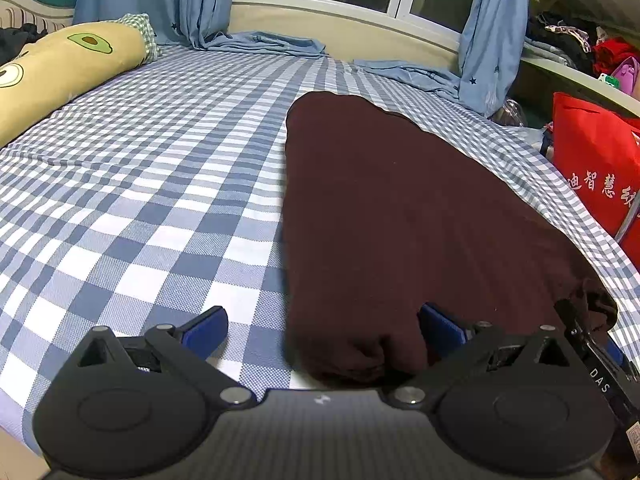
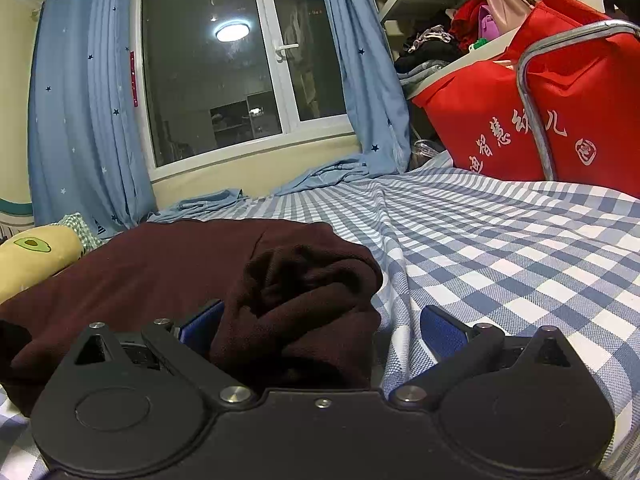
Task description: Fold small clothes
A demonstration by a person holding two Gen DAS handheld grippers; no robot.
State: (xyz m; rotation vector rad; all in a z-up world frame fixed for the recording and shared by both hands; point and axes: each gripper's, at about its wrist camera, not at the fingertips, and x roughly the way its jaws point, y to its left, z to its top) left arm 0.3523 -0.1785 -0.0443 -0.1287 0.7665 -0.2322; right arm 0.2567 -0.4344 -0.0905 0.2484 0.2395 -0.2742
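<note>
Right, left wrist view first: the left gripper sits low over the bed with its jaws spread wide, the blue pads well apart. The near end of the dark maroon garment bunches between them, touching the right-hand pad, nothing clamped. That garment lies in a long strip along the blue-and-white checked bedsheet, running away toward the window. An avocado-print pillow rests far left, and at the right edge a red fabric bag with white Chinese characters stands beside the bed; what it holds cannot be seen. The right gripper's black body pokes in at the garment's near right corner.

Over to the right wrist view: the right gripper is also parted wide, a crumpled fold of the garment heaped between the fingers against the left pad. The open shelf behind carries a jumble of clothes and a pink bag.
</note>
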